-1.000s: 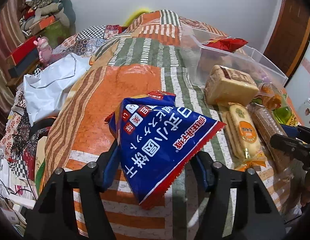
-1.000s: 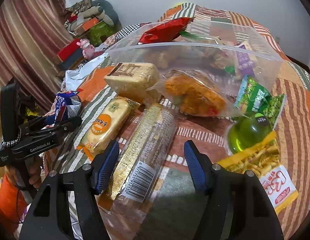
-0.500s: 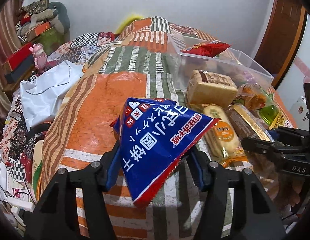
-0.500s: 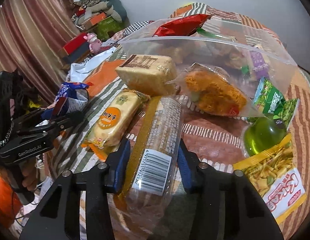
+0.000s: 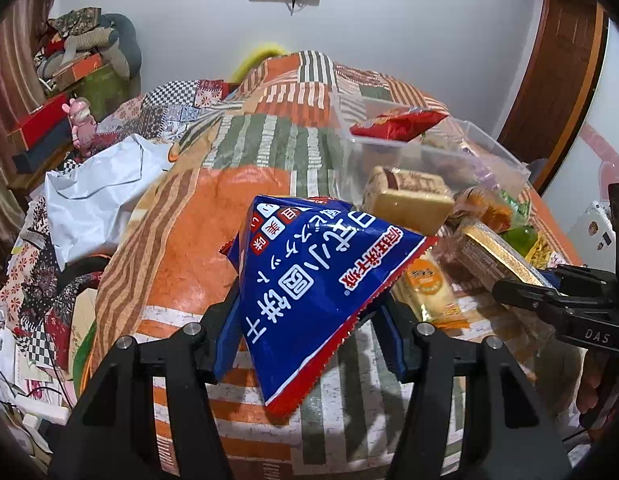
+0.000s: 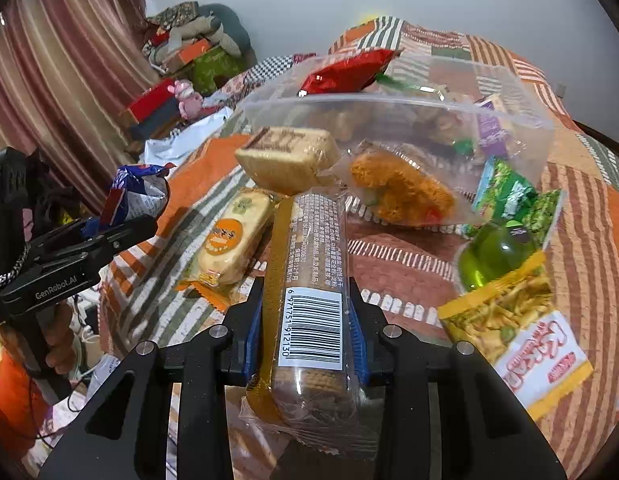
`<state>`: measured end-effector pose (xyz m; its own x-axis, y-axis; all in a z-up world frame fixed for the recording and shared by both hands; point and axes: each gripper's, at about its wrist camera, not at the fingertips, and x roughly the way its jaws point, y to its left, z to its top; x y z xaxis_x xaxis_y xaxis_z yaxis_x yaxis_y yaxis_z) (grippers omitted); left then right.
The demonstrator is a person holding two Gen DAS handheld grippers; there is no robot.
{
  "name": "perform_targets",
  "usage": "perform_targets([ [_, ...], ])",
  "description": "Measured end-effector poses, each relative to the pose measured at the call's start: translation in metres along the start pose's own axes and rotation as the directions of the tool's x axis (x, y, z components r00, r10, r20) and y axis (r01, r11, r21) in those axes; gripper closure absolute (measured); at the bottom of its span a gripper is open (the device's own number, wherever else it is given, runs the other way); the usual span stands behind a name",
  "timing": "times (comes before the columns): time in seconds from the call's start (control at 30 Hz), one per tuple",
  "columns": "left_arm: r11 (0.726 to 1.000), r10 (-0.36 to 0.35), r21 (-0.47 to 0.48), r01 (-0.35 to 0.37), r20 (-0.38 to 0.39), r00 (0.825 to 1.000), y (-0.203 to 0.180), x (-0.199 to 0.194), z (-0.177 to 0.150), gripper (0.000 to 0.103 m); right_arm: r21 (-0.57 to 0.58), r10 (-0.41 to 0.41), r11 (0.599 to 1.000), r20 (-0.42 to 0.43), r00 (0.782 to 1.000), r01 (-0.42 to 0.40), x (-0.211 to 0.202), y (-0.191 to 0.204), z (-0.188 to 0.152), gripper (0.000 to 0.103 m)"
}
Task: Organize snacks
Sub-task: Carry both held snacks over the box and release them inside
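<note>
Closing on the long clear-wrapped biscuit tube (image 6: 309, 280), the right gripper (image 6: 305, 340) now clamps it just before the clear plastic bin (image 6: 389, 120); a second ago its jaws stood apart. The left gripper (image 5: 305, 340) still clamps the blue foil snack bag (image 5: 313, 280), left of the bin. Both items appear ready for binning.

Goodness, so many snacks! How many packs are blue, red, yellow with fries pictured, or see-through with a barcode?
Blue bag, in the left gripper: 1
Red bag: 1
Yellow fries bag: 1
Clear barcode roll, in the right gripper: 1
Total: 4
</note>
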<state>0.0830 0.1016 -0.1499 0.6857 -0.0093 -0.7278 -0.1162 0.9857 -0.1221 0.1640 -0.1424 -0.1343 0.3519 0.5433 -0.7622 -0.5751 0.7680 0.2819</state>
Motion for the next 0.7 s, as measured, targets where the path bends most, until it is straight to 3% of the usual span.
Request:
perform_targets([
  [0.53,0.999,-0.03,0.03,0.028,0.072,0.997,-0.021,-0.024,0.023,0.045,0.002,0.022,1.0,0.164,0.986,-0.023,-0.05,-0.005,0.028,0.07],
  [0.7,0.997,-0.066,0.052,0.062,0.086,0.994,-0.035,-0.025,0.037,0.045,0.002,-0.031,1.0,0.225,0.974,0.031,-0.067,-0.012,0.041,0.07],
])
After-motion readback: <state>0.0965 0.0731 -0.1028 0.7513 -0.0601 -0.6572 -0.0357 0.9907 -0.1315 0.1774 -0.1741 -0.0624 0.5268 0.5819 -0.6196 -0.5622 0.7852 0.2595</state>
